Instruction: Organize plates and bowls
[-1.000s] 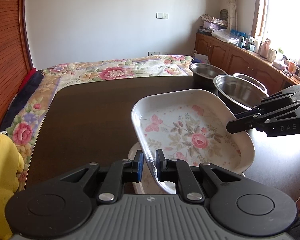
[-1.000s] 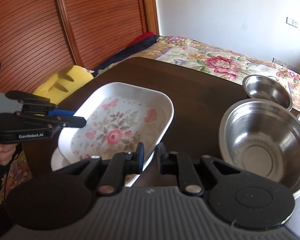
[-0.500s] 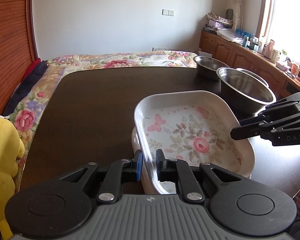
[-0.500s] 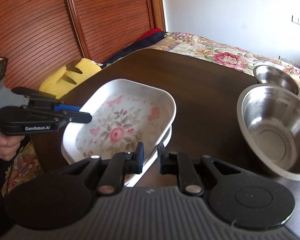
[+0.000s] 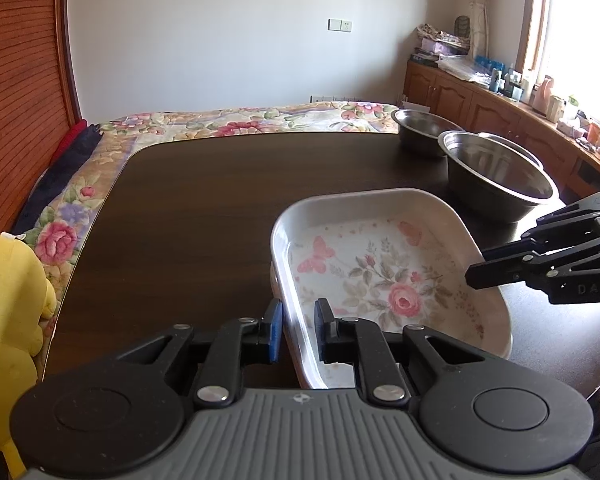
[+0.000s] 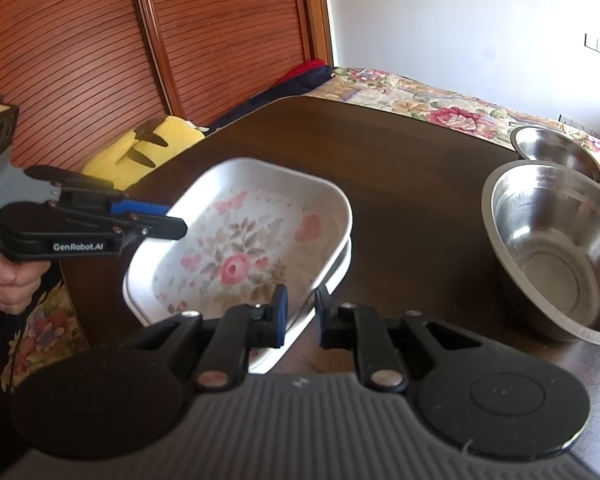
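From the left wrist, the left gripper (image 5: 297, 330) pinches the near rim of the floral dish (image 5: 388, 276), seemingly nesting it onto another dish beneath. From the right wrist, the right gripper (image 6: 302, 316) straddles its opposite rim, contact unclear; steel bowls (image 6: 556, 248) sit beside the dish.

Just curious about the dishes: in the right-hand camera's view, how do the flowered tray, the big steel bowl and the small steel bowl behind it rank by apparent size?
1. Flowered tray
2. Big steel bowl; nearly matches the tray, so unsure
3. Small steel bowl; farther, partly hidden
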`<act>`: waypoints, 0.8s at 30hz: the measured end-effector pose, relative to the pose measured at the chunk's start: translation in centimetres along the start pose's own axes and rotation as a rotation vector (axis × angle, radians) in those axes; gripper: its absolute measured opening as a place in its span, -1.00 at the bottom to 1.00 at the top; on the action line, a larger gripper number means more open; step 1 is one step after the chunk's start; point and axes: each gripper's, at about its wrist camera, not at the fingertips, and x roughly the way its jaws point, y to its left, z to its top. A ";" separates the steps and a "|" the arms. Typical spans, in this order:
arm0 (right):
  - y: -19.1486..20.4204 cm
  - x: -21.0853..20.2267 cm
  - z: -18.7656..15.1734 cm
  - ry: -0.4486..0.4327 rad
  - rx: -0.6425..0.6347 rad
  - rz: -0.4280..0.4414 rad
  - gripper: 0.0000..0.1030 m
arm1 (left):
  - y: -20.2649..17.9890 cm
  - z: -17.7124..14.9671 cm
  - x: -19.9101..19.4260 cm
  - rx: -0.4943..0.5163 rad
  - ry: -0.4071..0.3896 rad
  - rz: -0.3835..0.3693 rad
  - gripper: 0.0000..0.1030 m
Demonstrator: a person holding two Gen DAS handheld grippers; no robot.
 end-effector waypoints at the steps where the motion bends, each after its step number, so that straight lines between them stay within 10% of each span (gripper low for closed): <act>1: -0.1 0.0 -0.1 -0.003 0.004 0.002 -0.69 | 0.0 0.0 0.0 -0.001 0.001 0.000 -0.66; 24: 0.4 -0.4 -1.4 -0.053 0.034 -0.011 -0.66 | 0.0 0.1 1.0 0.001 0.014 0.005 -0.61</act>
